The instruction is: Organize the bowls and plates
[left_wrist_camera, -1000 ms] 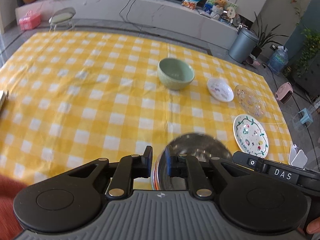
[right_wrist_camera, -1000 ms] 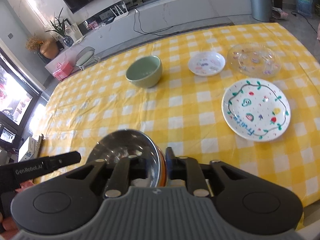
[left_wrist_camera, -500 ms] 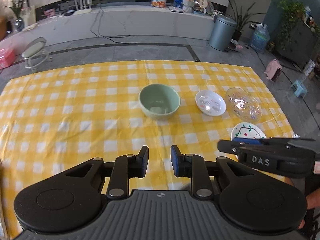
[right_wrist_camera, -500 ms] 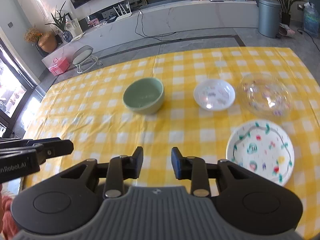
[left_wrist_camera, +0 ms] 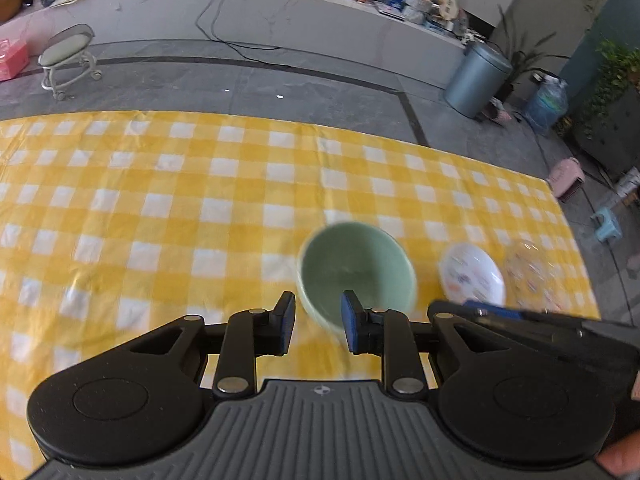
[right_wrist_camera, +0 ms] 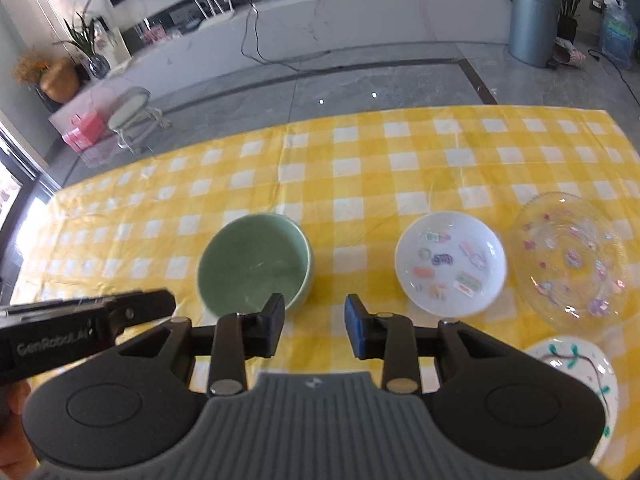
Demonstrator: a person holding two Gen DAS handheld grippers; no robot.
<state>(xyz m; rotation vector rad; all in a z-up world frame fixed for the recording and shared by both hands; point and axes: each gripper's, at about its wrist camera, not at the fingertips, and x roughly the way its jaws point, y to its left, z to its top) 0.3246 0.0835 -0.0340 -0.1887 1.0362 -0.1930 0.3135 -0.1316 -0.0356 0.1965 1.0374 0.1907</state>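
Note:
A pale green bowl (left_wrist_camera: 356,268) stands on the yellow checked tablecloth (left_wrist_camera: 160,200), just beyond my left gripper (left_wrist_camera: 319,322), which is open with nothing between its pads. In the right wrist view the same green bowl (right_wrist_camera: 254,264) lies ahead and to the left of my right gripper (right_wrist_camera: 315,322), also open and empty. To the bowl's right come a small white dish with stickers (right_wrist_camera: 450,264), then a clear glass plate (right_wrist_camera: 572,260). A white painted plate (right_wrist_camera: 576,364) lies nearer, at the right. The white dish (left_wrist_camera: 472,276) also shows, blurred, in the left wrist view.
The table's far edge (right_wrist_camera: 400,116) runs across the view, with grey floor beyond it. A small stool (left_wrist_camera: 68,56) stands at the far left and a grey bin (left_wrist_camera: 478,80) at the far right. A long counter lines the back wall.
Both grippers let go of a steel bowl's rim, which has left both views. Their jaws widened. Both moved forward over the table, and the green bowl is now much closer.

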